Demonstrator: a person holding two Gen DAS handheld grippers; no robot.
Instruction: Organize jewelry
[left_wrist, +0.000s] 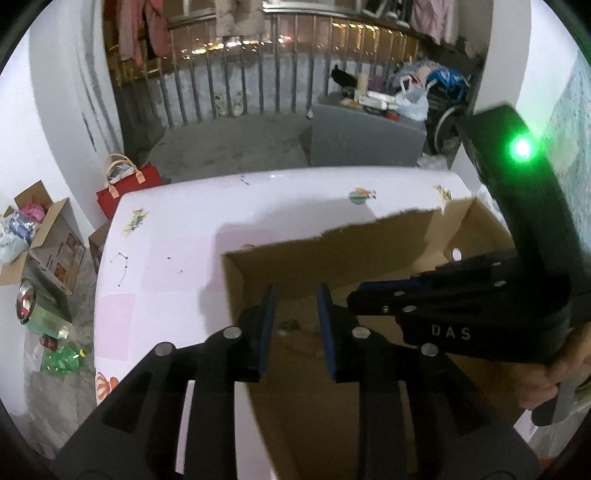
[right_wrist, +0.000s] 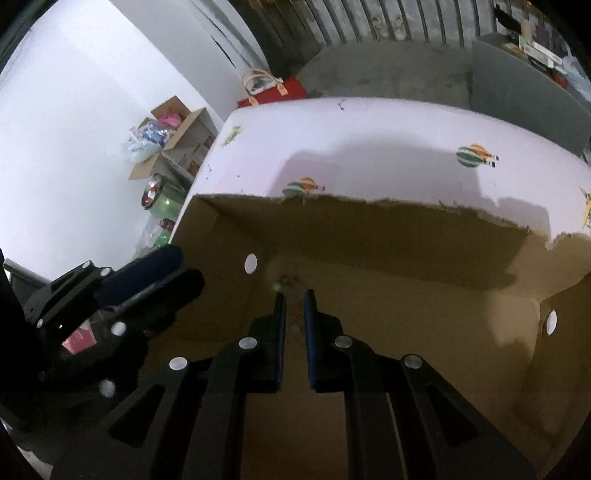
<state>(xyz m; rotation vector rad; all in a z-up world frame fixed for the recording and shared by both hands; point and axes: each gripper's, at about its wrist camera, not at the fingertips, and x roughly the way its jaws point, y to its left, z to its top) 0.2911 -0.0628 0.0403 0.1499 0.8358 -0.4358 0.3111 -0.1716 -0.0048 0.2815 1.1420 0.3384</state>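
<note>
White table (left_wrist: 177, 236), torn-rimmed cardboard box (left_wrist: 332, 254)

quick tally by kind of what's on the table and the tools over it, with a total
cardboard box: 1
grippers: 2, left gripper, right gripper
small jewelry pieces on the box floor: too blurred to count
Total countable: 3, all at the pink table
</note>
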